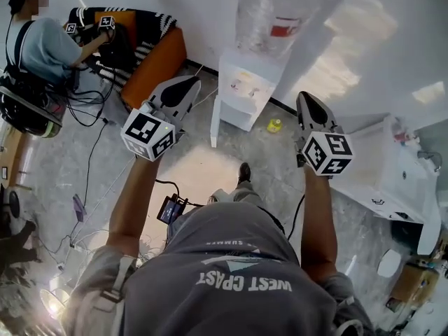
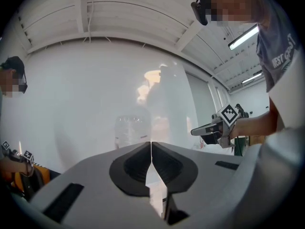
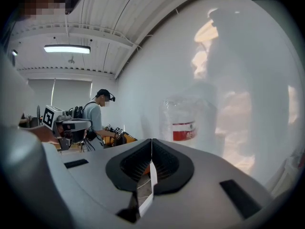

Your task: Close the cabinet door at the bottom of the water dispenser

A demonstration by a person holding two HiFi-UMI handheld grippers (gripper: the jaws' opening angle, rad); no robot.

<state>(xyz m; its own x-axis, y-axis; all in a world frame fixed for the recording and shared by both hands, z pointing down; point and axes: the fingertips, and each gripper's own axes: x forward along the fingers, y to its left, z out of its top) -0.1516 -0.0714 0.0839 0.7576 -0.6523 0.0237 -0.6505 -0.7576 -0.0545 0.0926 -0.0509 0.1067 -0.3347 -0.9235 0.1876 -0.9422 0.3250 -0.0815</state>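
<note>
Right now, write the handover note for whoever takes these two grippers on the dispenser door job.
Left gripper: jaws together, holding nothing, raised in the air short of the dispenser.
Right gripper: jaws together, holding nothing, raised at about the same height.
Things: the water dispenser stands against the wall ahead with its bottle on top. Its bottom cabinet door is swung out, on the left in the head view. A small yellow object lies on the floor by the base.
Done: nothing; neither gripper touches the door.
Left: reach down and push the door shut, probably with the left gripper.
</note>
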